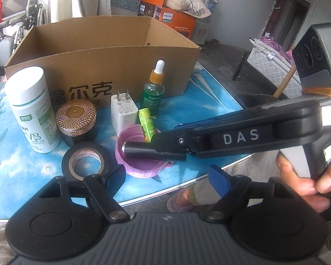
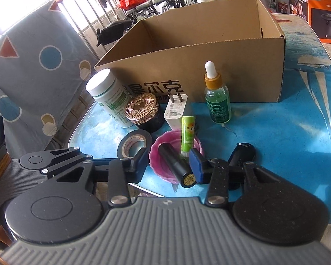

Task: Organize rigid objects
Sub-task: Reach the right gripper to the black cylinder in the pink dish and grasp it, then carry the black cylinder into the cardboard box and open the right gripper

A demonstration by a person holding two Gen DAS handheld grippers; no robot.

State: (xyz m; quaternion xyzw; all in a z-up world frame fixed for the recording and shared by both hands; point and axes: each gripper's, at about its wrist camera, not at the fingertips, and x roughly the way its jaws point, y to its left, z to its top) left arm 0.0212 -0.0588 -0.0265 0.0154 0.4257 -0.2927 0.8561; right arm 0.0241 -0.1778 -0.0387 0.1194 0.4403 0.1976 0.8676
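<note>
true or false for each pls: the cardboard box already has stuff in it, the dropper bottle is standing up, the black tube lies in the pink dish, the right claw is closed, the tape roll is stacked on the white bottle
1. The cardboard box already holds items. False: the part of its inside that shows is bare.
2. The dropper bottle stands upright. True.
3. The black tube lies in the pink dish. True.
4. The right claw is closed. False: its jaws are apart, either side of the tube, not yet gripping.
5. The tape roll is stacked on the white bottle. False: it lies flat on the table, in front of the bottle.
</note>
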